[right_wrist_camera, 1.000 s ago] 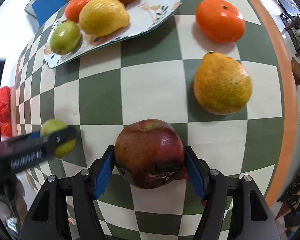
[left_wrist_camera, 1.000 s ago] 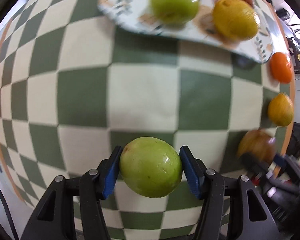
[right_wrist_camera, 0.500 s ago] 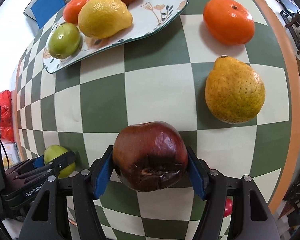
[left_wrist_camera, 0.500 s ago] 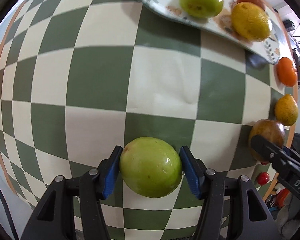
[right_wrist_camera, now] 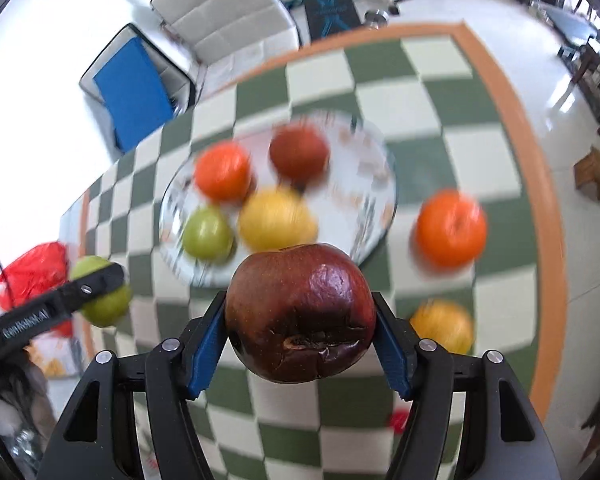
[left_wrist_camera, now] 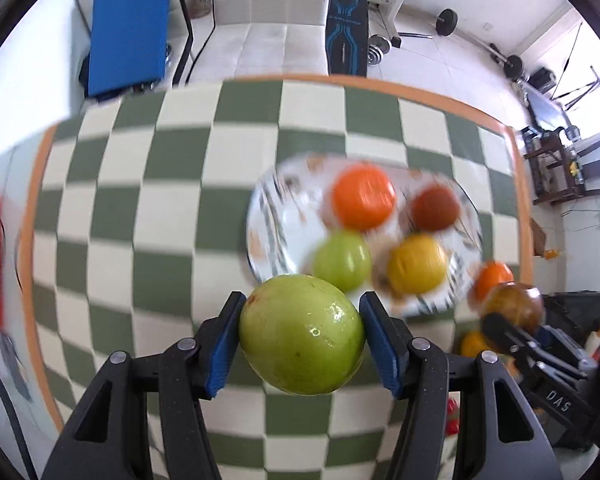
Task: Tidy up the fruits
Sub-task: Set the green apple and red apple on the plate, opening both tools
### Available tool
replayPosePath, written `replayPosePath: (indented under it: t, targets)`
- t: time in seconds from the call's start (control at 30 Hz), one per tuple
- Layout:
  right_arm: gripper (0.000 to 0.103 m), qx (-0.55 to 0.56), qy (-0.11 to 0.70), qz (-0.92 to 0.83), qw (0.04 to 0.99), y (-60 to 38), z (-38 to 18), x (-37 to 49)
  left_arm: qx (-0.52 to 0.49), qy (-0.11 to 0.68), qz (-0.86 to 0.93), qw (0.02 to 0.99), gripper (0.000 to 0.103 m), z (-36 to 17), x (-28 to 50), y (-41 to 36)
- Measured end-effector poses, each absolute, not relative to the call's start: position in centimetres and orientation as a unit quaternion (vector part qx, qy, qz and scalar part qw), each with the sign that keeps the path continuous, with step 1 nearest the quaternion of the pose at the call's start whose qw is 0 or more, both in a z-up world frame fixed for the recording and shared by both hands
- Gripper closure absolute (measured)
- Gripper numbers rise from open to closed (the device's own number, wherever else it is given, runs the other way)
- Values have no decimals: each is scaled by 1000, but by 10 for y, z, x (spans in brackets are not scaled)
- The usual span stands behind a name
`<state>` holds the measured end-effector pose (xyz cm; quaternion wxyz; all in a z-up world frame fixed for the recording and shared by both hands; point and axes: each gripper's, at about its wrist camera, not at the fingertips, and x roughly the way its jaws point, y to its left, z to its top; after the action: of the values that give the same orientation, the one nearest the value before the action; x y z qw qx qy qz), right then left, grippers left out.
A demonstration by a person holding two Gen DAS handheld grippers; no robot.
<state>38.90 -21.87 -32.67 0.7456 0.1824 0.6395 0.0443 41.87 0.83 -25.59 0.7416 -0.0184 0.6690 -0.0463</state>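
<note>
Both fruits hang above the plate [right_wrist_camera: 380, 184], carried there for sorting: left gripper [left_wrist_camera: 302, 334] clamps a green apple [left_wrist_camera: 300, 332], right gripper [right_wrist_camera: 300, 314] clamps a bruised red apple [right_wrist_camera: 300, 312]

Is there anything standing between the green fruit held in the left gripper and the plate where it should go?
Nothing visible does. The left gripper holds the green fruit lifted above the checkered table, beside the plate. Four fruits already sit there, but its left part looks bare.
</note>
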Motion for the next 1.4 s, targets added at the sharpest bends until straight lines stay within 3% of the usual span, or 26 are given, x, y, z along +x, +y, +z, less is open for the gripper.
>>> replayPosePath:
  t: [0.17,0.47,0.67,0.73,0.77,0.8,0.9,1.0,1.4]
  targets:
    - [34,151,651,11,744,-226,-348,442,-5,696,-42,717,47,-294,470,-1]
    - [34,122,687,-4,716,-221,-397,478,18,739,-37,672,47,-354,490,-8]
    - [33,143,697,-1,703,-222,-412,477,15,728,-43,684,45,-344,499,-10]
    - [33,143,699,0,700,-220,-414,477,9,726,-42,686,35,-338,499,-8]
    - [32,145,700,-1,699,-221,-414,478,6,724,-42,688,18,-336,499,-7]
    - [27,147,699,-1,700,-221,-414,478,2,722,-41,691,10,-333,499,-5]
    - [16,137,697,-7,704,-220,-408,478,-2,716,-41,697,9,-325,497,-3]
    - [11,114,692,-12,712,-214,-398,474,-4,709,-38,704,9,-318,488,0]
    - [10,60,650,-14,757,-194,-348,433,6,654,-9,756,9,-279,414,9]
